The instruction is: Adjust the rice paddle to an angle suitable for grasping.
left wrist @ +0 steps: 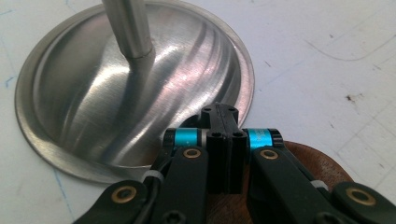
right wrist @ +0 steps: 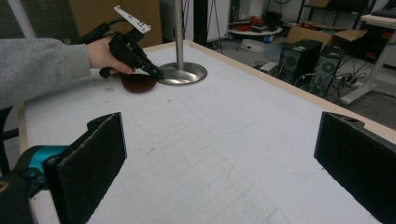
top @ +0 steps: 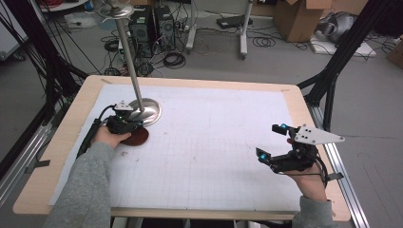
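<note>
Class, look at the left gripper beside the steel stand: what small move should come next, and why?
Probably open the left gripper slightly: its jaws are shut with nothing between them, poised where the metal stand base overlaps the brown wooden disc, while the right gripper waits open.

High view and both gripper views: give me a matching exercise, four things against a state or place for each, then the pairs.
Things:
1. left hand-held gripper
2. right hand-held gripper
3. round brown disc
4. metal stand base

States or places:
A. jaws wide apart, nothing between them
B. shiny dome with a pole rising from its middle
C. jaws shut together, tips at the edge of the dome
D. flat on the white mat, under the shut jaws

Pairs: 1-C, 2-A, 3-D, 4-B
</note>
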Demonstrator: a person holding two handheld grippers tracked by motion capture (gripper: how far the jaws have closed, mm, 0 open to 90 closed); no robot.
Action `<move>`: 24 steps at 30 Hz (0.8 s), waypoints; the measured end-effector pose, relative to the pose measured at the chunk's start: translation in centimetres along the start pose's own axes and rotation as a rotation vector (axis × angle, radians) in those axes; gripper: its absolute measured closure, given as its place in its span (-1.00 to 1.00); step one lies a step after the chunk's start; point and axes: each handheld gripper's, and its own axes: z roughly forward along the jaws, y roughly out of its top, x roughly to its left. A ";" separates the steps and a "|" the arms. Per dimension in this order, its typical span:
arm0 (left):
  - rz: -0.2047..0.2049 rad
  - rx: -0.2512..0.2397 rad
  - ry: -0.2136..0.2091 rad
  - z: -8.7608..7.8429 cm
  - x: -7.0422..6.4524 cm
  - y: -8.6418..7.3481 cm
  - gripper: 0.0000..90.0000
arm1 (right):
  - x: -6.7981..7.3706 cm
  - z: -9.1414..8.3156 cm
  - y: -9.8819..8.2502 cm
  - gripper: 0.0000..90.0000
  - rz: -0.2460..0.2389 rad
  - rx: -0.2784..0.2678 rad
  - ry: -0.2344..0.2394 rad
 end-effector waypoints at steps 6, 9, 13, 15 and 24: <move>0.038 0.057 -0.007 -0.4 -0.8 -0.1 0.99 | -0.1 0.0 0.0 -0.98 0.000 -0.002 -0.004; 0.083 0.083 -0.003 -0.8 -1.6 -0.2 0.99 | -0.1 0.0 0.0 -0.98 -0.010 -0.002 -0.007; 0.120 0.091 -0.015 -1.2 -2.7 -0.6 0.99 | 0.2 0.1 0.2 -0.98 -0.008 -0.005 0.001; 0.115 0.086 -0.017 -1.4 -2.9 -0.9 0.99 | 0.2 0.2 0.3 -0.98 -0.015 -0.003 0.005; 0.126 0.091 -0.030 -2.4 -3.9 -1.8 0.99 | 0.2 0.2 0.4 -0.98 -0.009 -0.012 0.006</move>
